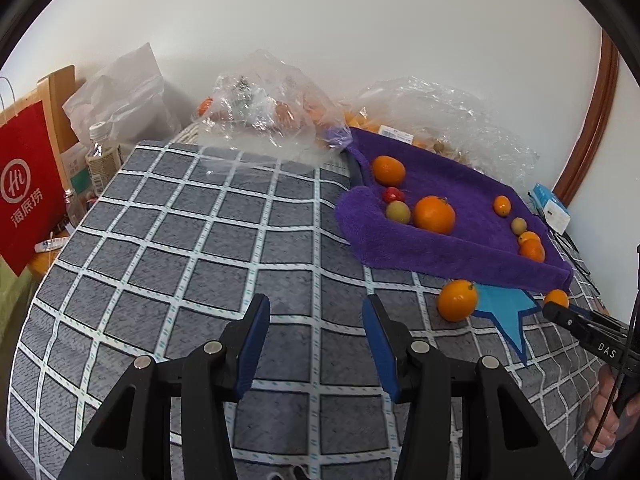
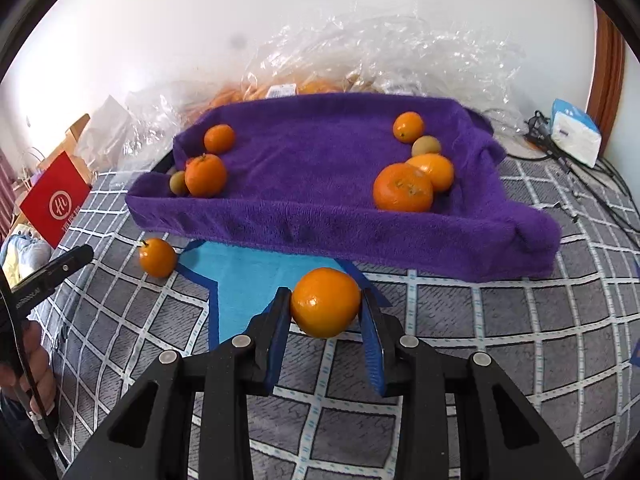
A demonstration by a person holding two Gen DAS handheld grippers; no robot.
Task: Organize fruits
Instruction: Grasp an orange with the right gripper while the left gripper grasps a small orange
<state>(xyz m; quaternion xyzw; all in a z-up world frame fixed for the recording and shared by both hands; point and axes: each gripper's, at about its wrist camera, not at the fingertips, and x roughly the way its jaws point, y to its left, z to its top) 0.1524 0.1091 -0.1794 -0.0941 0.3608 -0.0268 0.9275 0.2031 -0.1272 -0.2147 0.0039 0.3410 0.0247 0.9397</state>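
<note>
Seven oranges (image 2: 325,303), two greenish fruits (image 2: 426,146), one tray (image 2: 320,216)

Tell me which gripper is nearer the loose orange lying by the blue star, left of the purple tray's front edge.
Left. The left gripper hovers open over bare checked cloth a short way from that loose orange. The right gripper is farther along, shut on another orange.

A home: checked tablecloth (image 1: 200,240), shopping bags (image 1: 28,184), tissue box (image 2: 576,132).
</note>
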